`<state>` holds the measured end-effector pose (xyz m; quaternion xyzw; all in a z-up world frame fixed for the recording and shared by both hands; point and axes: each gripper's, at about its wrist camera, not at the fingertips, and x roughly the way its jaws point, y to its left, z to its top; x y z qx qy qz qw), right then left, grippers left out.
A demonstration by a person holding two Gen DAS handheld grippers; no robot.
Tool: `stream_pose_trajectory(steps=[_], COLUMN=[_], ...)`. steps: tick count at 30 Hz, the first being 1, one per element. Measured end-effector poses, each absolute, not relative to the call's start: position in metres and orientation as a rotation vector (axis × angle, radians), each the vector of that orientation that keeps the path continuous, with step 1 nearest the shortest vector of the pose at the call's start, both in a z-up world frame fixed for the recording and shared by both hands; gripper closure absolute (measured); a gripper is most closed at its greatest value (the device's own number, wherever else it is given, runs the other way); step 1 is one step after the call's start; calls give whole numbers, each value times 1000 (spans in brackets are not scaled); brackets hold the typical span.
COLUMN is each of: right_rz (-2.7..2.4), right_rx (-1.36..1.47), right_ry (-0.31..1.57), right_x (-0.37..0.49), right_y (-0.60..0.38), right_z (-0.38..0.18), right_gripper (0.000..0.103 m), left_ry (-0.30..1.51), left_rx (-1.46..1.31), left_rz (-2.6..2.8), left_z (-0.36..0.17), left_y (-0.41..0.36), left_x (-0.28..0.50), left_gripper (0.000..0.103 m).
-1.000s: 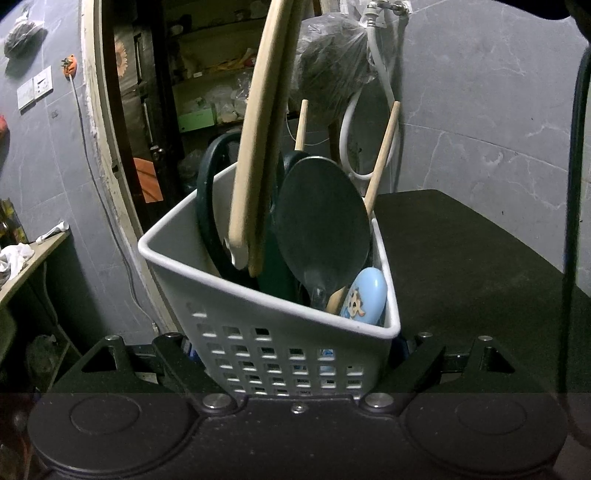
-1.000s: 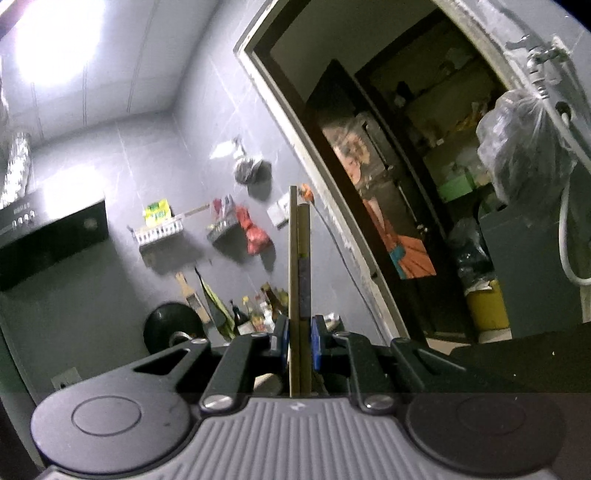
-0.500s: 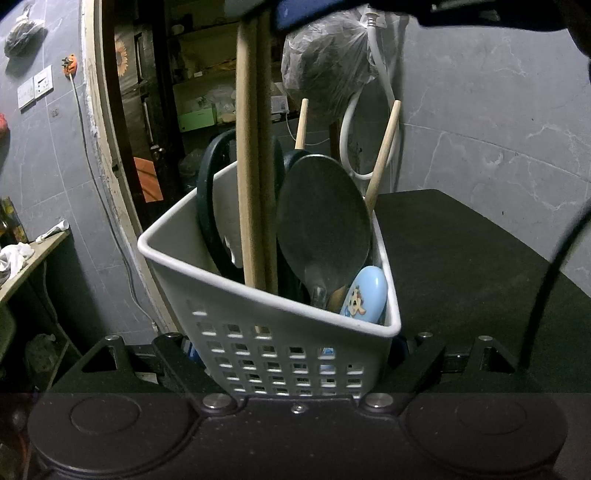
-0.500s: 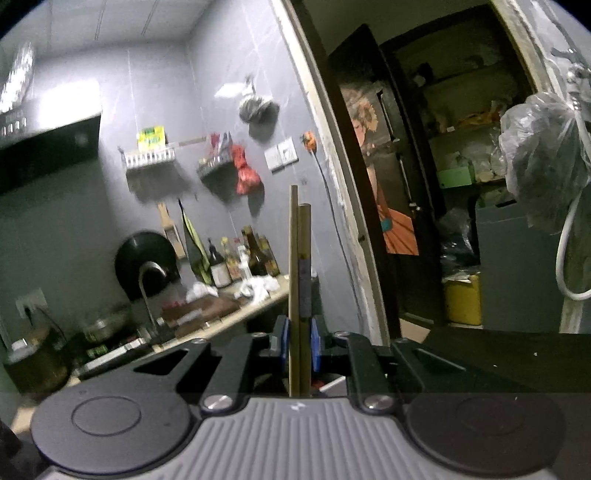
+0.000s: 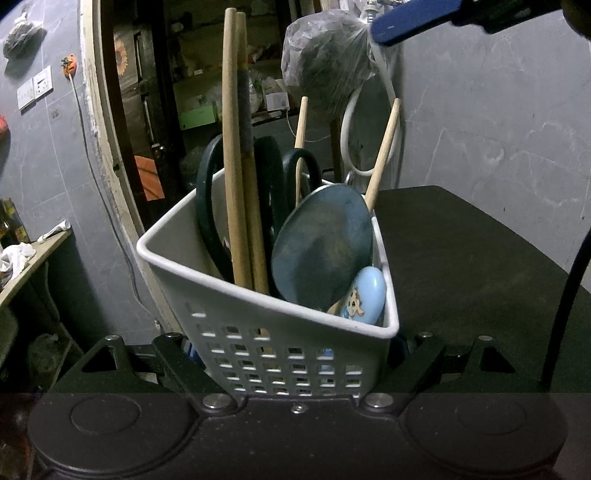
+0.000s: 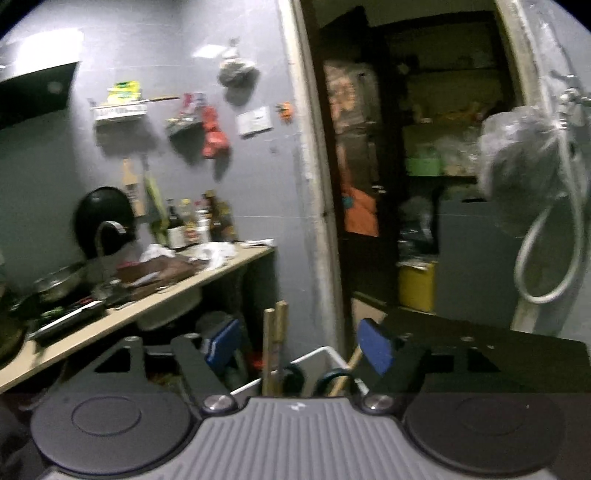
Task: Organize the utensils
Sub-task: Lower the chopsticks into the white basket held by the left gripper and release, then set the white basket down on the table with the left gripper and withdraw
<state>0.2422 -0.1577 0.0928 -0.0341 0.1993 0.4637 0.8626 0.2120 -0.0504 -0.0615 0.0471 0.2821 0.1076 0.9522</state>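
Observation:
A white perforated utensil basket [image 5: 258, 321] sits between the fingers of my left gripper [image 5: 291, 350], which is shut on its base. In it stand a pair of wooden chopsticks [image 5: 238, 166], dark scissors [image 5: 207, 206], a dark ladle [image 5: 321, 254], a light blue spoon [image 5: 364, 295] and two more wooden sticks [image 5: 384, 155]. My right gripper [image 6: 295, 343] is open and empty just above the basket [image 6: 325, 350]; the chopstick tops [image 6: 273, 343] stand free between its blue pads [image 6: 373, 345]. One of its pads [image 5: 413, 18] shows at the top of the left wrist view.
The basket is over a dark table [image 5: 461, 266]. A kitchen counter [image 6: 177, 291] with pans and bottles runs on the left. A doorway [image 6: 406, 184] is behind, with a hanging plastic bag [image 5: 325, 77] and a white hose [image 6: 546, 258] at the right wall.
My right gripper has lowered the chopsticks into the basket, opened and let them go. The chopsticks now stand in the basket by themselves. The left gripper has not moved.

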Motion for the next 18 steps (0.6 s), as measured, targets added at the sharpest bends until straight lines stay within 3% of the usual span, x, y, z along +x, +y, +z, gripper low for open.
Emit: stream_pose_trajectory(steps=[7, 18], right_rz=[876, 843], right_rx=[-98, -114], right_ry=[412, 423], right_x=[238, 231], right_y=[-160, -168], right_z=[95, 93], right_gripper=[9, 3], left_ry=[598, 612], left_rx=[110, 131], left_rz=[223, 248], left_z=[-61, -60], left_y=[-52, -58], left_x=[212, 203], left_gripper=[15, 13])
